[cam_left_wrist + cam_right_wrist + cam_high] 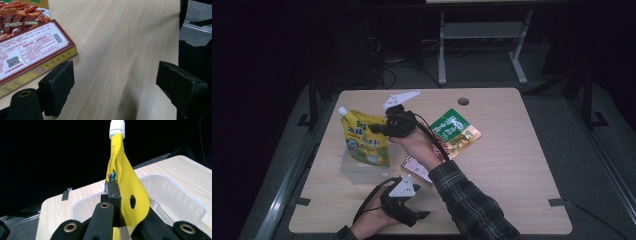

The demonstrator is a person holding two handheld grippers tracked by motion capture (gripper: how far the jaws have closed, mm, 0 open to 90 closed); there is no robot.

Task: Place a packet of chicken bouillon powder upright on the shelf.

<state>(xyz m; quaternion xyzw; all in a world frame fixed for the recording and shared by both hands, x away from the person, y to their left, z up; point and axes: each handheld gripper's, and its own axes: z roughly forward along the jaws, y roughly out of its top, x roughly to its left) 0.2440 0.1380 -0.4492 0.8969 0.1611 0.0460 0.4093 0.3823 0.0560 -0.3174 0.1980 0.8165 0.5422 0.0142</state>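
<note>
Right gripper view looks along the right gripper (117, 202), whose jaws are clamped on the edge of a yellow spouted pouch (125, 185) — the pouch stands upright between them, its white cap (117, 128) at the top and a punched hole just beside the pads. Below and behind the pouch sits a clear plastic container (175, 195), and the pouch's lower part hangs inside its walls. From the high view, the right hand (414, 142) reaches across from the lower right, forearm in a plaid sleeve (472, 205), wrist bent so the right gripper (379, 128) points toward the left side of the desk (512, 165), level with the pouch's upper half. The yellow spouted pouch (364, 140) stands tilted in the clear plastic container (357, 172), spout toward the far left.

The left gripper (419, 216) rests low near the front edge of the desk, held in the left hand (372, 225), its cable looping beside it. In the left gripper view its jaws stand wide apart with bare wood between them — nothing is held. Just beside one jaw lies a red-and-gold food box (32, 52), flat on the desk.

A green snack packet (456, 131) lies flat right of the right wrist, and the food box (416, 169) shows partly under the forearm, between the container and the sleeve.
</note>
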